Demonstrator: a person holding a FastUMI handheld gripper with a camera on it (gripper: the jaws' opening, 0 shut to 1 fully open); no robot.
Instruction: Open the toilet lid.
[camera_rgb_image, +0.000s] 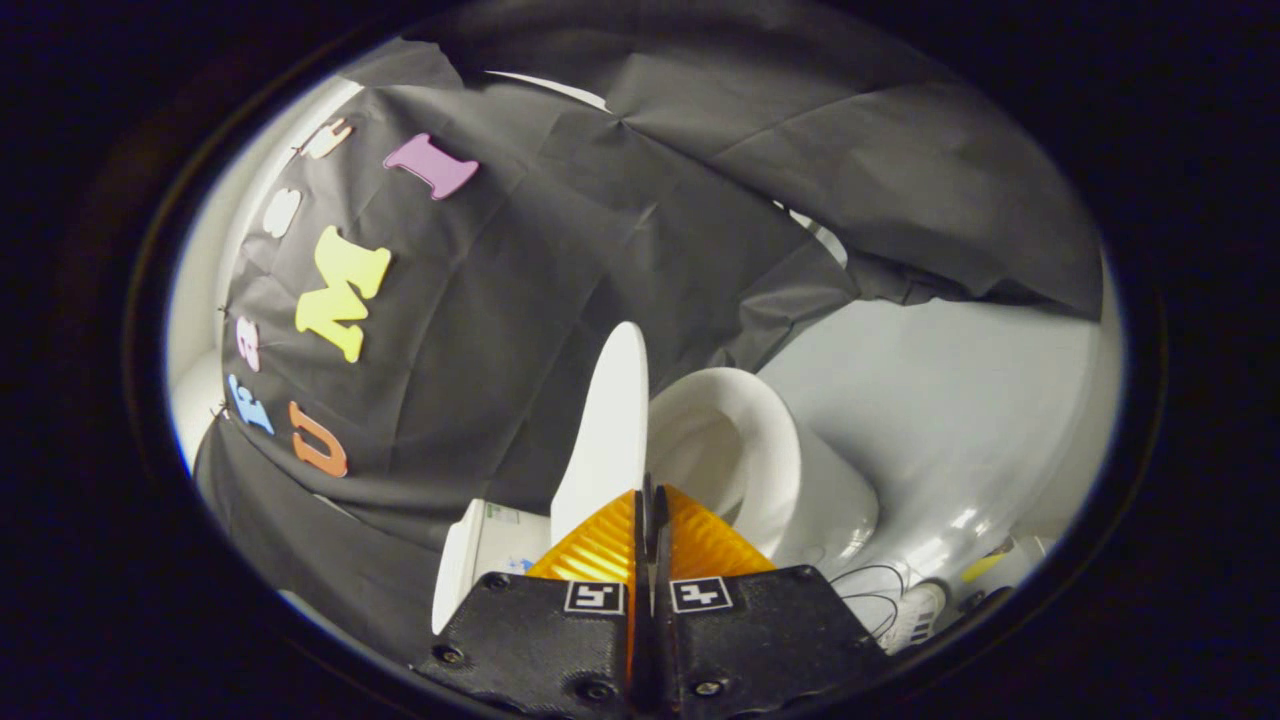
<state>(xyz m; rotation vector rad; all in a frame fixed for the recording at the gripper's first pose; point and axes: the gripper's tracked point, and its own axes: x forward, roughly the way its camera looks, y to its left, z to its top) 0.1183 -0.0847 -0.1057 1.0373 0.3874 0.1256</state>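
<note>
The gripper, fingers pressed together at lower centre, pinches the thin, stiff, smooth white plastic toilet lid, probably light but slippery, by its edge.

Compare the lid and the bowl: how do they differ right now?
The lid is a thin flat panel, raised on edge and reaching beyond the fingers; the bowl is a deep rounded body with its opening exposed beside it. The gripper has its fingers closed near the lid's edge, apart from the bowl. Both are plain white.
</note>
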